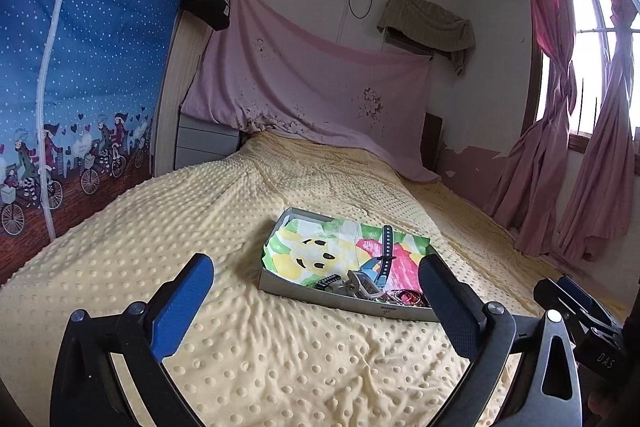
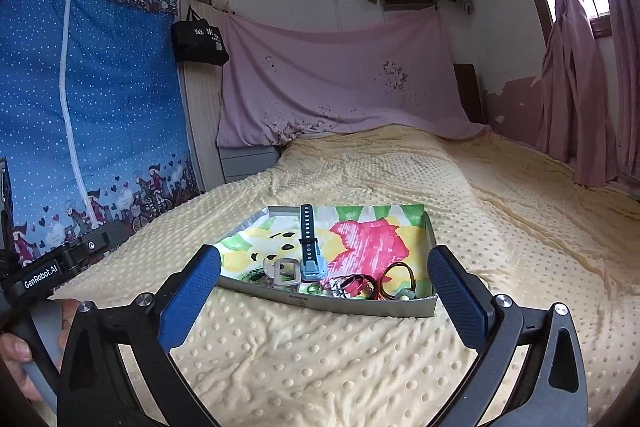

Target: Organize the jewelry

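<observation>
From the left wrist, the left gripper stands with its jaws wide apart and nothing between them, held above the yellow dimpled blanket. Just ahead lies a shallow grey tray, lined with a bright cartoon sheet. The jewelry is bunched in the near right corner: a blue watch with its strap running up across the liner, a pale buckle-like piece, and a tangle of red and dark rings, partly hidden behind the right finger. The right gripper's body shows at the far right edge.

From the right wrist, the right gripper is likewise spread wide and empty, above the blanket and short of the tray. Here the heap is clearer: the watch lies lengthwise, its strap pointing away; the grey buckle rests just to its left; red and black rings overlap along the near wall; a brown loop and a small pale green flower sit towards the right corner. A hand grips the left tool at the lower left.

All these pieces look light. The watch strap seems soft and bendy, so I would pinch it at the stiffer body, across its width. The rings look thin, hard and slippery; they lie tangled, so lifting one may drag its neighbours. The loop's upright arc offers the easiest pinch. The tray itself may slide on the soft bedding.
</observation>
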The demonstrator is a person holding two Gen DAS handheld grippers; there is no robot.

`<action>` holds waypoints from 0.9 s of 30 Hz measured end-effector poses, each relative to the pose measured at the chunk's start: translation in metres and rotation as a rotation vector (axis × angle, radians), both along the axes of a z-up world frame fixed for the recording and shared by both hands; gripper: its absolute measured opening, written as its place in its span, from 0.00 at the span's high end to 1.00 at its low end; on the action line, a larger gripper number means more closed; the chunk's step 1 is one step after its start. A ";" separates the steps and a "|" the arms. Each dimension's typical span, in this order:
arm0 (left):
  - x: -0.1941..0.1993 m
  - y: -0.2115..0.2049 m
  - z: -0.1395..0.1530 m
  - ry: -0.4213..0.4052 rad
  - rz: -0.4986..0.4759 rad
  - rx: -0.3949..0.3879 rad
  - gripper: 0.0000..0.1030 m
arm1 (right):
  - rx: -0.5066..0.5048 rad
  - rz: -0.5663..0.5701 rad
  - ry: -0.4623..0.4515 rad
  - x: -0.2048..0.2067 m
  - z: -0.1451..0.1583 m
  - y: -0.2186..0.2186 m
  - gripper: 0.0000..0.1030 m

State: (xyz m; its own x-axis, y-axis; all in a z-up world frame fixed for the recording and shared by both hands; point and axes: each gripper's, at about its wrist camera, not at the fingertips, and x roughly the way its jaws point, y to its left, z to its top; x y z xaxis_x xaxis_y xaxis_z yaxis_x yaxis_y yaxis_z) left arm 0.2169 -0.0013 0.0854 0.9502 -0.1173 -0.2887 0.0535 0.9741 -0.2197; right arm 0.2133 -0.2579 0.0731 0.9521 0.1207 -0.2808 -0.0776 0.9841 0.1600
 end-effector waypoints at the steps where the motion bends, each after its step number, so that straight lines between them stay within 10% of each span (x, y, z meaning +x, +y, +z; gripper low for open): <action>1: -0.007 0.001 0.002 -0.007 0.001 0.005 0.00 | 0.000 0.002 -0.004 -0.007 0.002 0.001 0.01; 27: -0.126 0.000 -0.013 -0.087 0.029 0.078 0.00 | -0.032 -0.018 -0.098 -0.158 0.012 0.006 0.01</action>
